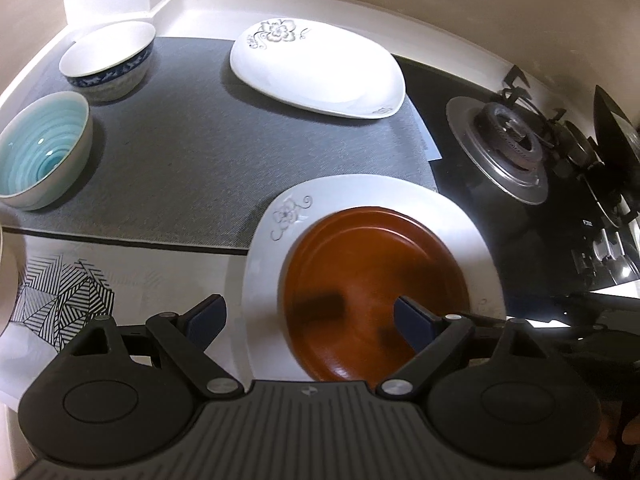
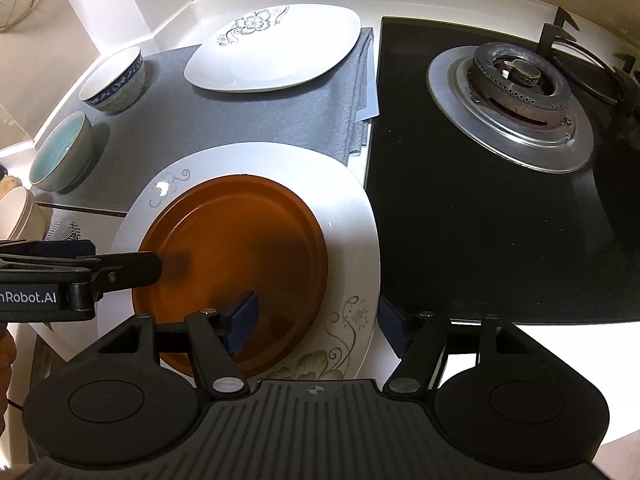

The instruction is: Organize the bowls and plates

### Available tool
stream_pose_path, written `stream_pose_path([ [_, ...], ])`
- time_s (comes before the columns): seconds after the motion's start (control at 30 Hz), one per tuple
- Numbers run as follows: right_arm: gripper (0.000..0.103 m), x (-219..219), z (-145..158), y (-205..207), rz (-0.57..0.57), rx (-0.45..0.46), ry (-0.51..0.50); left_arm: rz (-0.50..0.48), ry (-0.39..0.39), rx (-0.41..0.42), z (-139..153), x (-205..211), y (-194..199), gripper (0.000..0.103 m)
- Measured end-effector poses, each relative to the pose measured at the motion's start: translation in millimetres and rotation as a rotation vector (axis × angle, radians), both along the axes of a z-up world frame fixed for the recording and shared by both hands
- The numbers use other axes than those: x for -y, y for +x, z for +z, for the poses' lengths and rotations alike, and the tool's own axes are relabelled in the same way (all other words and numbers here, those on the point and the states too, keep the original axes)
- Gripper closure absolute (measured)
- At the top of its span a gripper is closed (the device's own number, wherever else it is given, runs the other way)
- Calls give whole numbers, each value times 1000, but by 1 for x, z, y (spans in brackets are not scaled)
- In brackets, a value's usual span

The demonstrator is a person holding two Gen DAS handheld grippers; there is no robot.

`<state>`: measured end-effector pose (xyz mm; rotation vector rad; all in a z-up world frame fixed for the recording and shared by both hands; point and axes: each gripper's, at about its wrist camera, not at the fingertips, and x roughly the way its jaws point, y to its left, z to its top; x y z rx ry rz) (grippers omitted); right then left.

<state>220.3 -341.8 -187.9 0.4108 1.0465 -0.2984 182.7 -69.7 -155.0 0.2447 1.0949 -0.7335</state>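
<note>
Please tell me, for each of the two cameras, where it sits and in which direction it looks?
Left wrist: sits on the left gripper, looks forward and down at the brown plate on a white plate; its open jaws show.
Right wrist: sits on the right gripper, looks down at the same stack and the gas burner; its open jaws and the left gripper show.
Shared: both plates, the flowered plate and two bowls.

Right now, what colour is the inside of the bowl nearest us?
Light blue-green with rings, bowl; clearest in left wrist view.
</note>
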Motion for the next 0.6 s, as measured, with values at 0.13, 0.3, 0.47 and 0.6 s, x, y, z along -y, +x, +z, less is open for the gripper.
stream_pose_path([
  [0.13, 34, -4, 0, 6, 10, -3, 5, -5, -17, 0, 2, -2, 2, 11],
  [0.3, 34, -9, 1, 15, 26, -4, 17, -10, -51, 2, 7, -5, 5, 13],
  [0.47, 34, -16, 1, 25, 44, -3, 23, -12, -83, 18, 14, -7, 8, 13],
  [0.6, 34, -19, 1, 30, 63, -4, 28, 36, -56, 18, 13, -12, 15, 13],
])
